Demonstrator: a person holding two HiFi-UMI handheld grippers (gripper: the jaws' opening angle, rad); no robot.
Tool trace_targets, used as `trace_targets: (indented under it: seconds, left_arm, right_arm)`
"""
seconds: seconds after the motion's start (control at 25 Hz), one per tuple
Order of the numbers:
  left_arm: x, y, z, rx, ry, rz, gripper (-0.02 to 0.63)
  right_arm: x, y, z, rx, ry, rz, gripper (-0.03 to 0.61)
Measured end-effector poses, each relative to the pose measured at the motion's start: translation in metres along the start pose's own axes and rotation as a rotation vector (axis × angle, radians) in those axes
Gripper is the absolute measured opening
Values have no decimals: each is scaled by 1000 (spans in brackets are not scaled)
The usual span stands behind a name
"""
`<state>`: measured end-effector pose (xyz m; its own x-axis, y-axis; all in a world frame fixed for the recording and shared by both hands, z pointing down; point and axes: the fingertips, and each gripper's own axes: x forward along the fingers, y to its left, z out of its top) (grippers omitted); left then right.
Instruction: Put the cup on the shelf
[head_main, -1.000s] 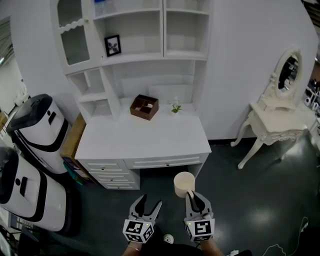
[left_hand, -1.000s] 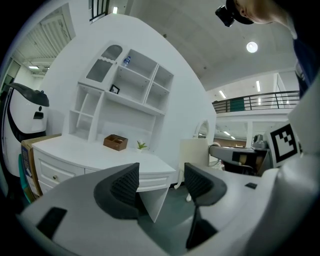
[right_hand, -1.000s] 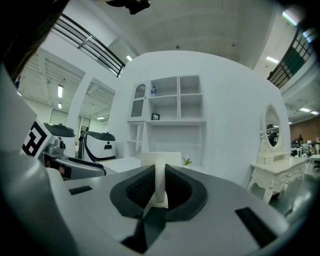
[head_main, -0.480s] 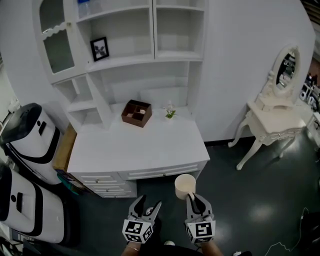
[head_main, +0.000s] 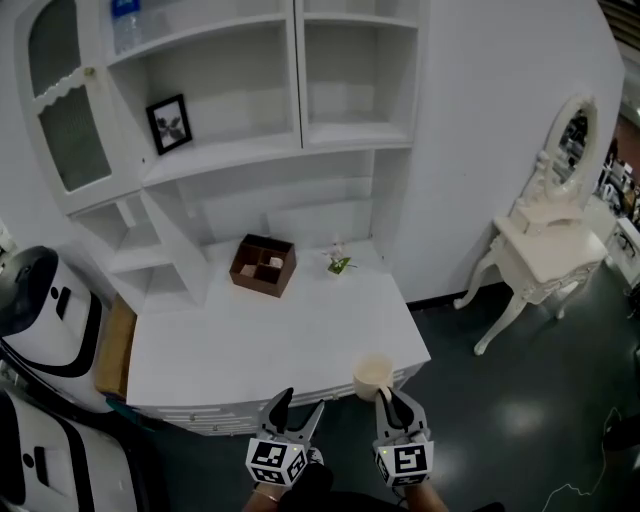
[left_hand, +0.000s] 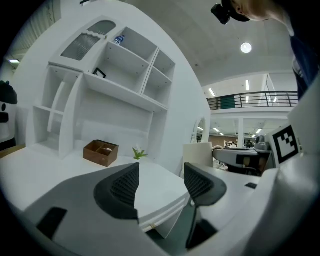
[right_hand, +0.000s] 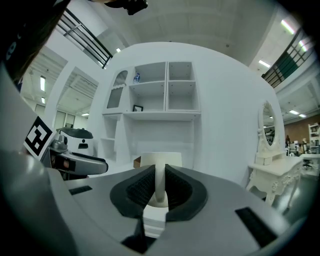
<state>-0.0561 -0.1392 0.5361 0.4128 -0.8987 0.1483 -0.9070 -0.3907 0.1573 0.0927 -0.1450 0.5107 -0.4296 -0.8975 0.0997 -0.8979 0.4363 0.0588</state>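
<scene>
Right gripper (head_main: 389, 400) is clamping the upright cup (head_main: 373, 376) by its handle; shelf (head_main: 345, 131) is sitting ahead, higher, across the desk (head_main: 250, 345); left gripper (head_main: 297, 407) is hanging empty, jaws apart.

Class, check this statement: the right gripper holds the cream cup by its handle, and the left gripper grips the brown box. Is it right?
No. The left gripper grips nothing: the left gripper view shows its jaws apart and empty, and the brown box sits on the desk. The right gripper does hold the cream cup by its handle.
</scene>
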Motion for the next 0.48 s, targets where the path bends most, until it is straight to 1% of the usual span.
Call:
trace_targets:
  seconds: [0.2,0.32,0.48]
  left_arm:
    - [42,44,17,4,1,-32,281]
    - [64,60,24,15,-4,-60,281]
    - [81,81,32,22,-9,-79,281]
  right_arm:
    - [54,0,10,4,13,-38,49]
    - [78,-7,10,12,28,-74,49]
    - [102,-8,6,20,39,-94,49]
